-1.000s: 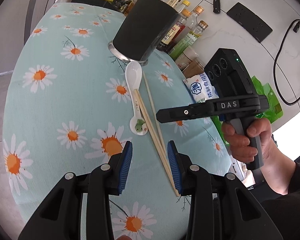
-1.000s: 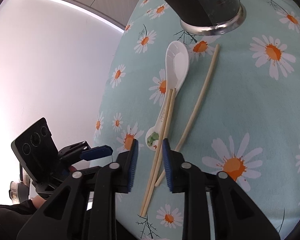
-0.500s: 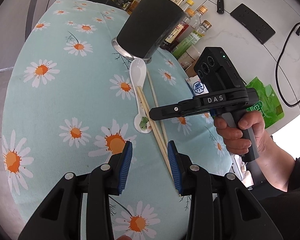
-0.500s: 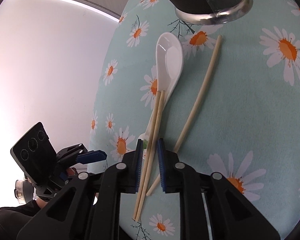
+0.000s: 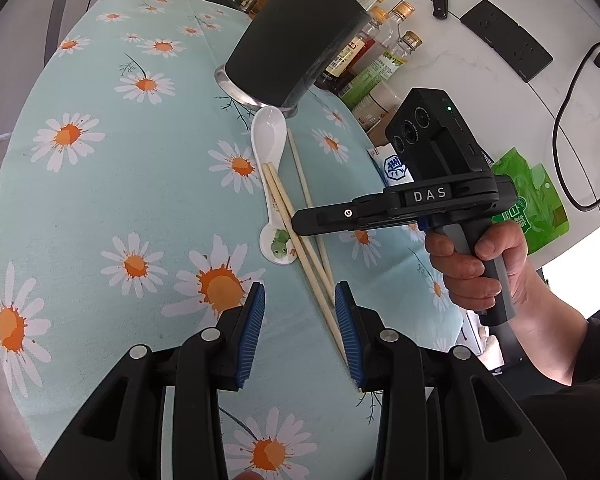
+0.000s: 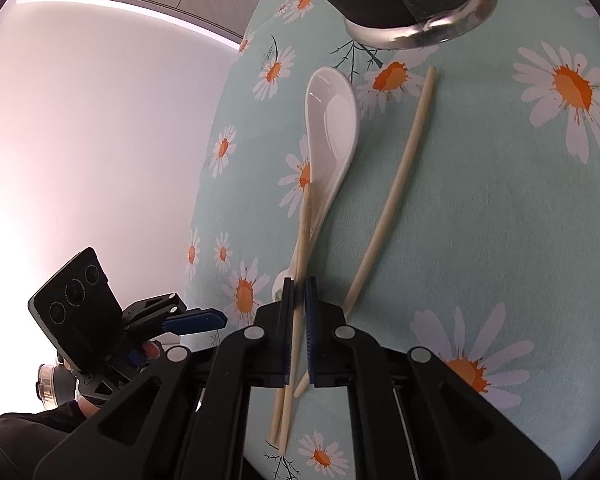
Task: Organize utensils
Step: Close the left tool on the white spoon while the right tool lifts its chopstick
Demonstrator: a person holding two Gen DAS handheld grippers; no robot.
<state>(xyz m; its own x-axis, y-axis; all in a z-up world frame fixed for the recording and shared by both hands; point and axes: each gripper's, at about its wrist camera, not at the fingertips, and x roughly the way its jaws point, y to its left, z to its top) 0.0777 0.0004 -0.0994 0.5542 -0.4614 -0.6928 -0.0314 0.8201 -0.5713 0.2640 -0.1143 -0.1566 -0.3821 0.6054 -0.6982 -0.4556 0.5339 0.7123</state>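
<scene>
A daisy-print tablecloth (image 5: 100, 200) covers the table; bottles (image 5: 384, 60) stand behind. Right gripper (image 6: 299, 312) is clamped on the paired chopsticks (image 6: 302, 248) lying across the spoon (image 6: 332, 120). Left gripper (image 5: 300, 332) hovers, jaws wide apart.

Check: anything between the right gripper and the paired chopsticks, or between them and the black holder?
Nothing blocks the grasp: the right gripper has its jaws closed around the paired chopsticks. Their far tips rest on the white spoon, which lies along the direct line to the black holder. The single chopstick lies apart, beside it.
</scene>
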